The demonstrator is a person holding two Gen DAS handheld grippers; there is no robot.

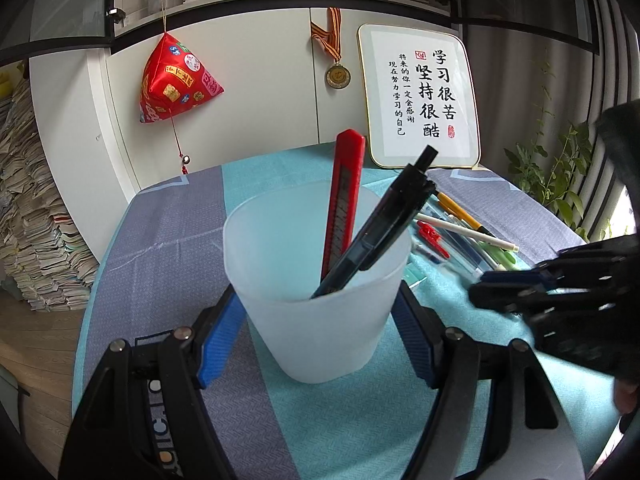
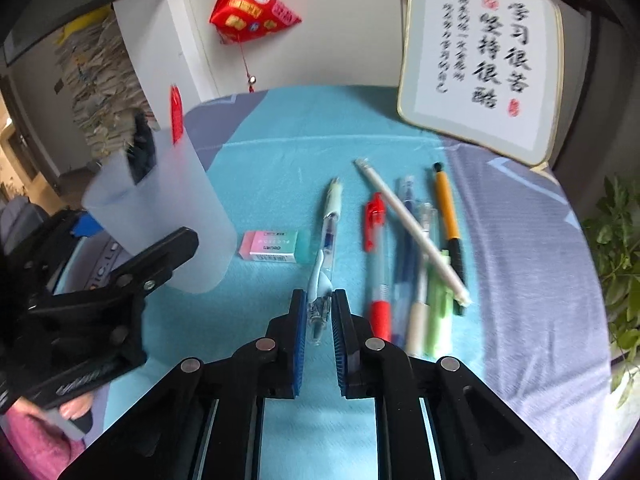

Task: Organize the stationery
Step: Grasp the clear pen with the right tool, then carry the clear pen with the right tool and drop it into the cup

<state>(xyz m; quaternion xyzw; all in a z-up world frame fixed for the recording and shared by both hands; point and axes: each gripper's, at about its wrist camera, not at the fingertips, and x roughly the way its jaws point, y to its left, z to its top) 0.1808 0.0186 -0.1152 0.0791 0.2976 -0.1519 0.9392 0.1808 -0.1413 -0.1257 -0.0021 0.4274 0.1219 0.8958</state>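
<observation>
My left gripper (image 1: 318, 300) is shut on a frosted plastic cup (image 1: 316, 276), which also shows in the right wrist view (image 2: 168, 216). The cup holds a red utility knife (image 1: 344, 204) and a dark pen (image 1: 384, 224). My right gripper (image 2: 320, 300) straddles the near end of a clear pen with a light blue clip (image 2: 326, 240) lying on the cloth; its pads (image 2: 298, 320) are close to the pen, and contact is unclear. To the right lie several pens: red (image 2: 376, 248), white (image 2: 412, 232), orange and black (image 2: 450, 220). A pink and green eraser (image 2: 272, 246) lies beside the cup.
The table has a teal and grey cloth (image 2: 280, 152). A framed calligraphy board (image 2: 484, 52) leans at the back right. A red hanging pouch (image 1: 176, 80) and a medal (image 1: 337, 74) hang on the white cabinet. Paper stacks (image 1: 32, 220) stand left; a plant (image 2: 616, 256) right.
</observation>
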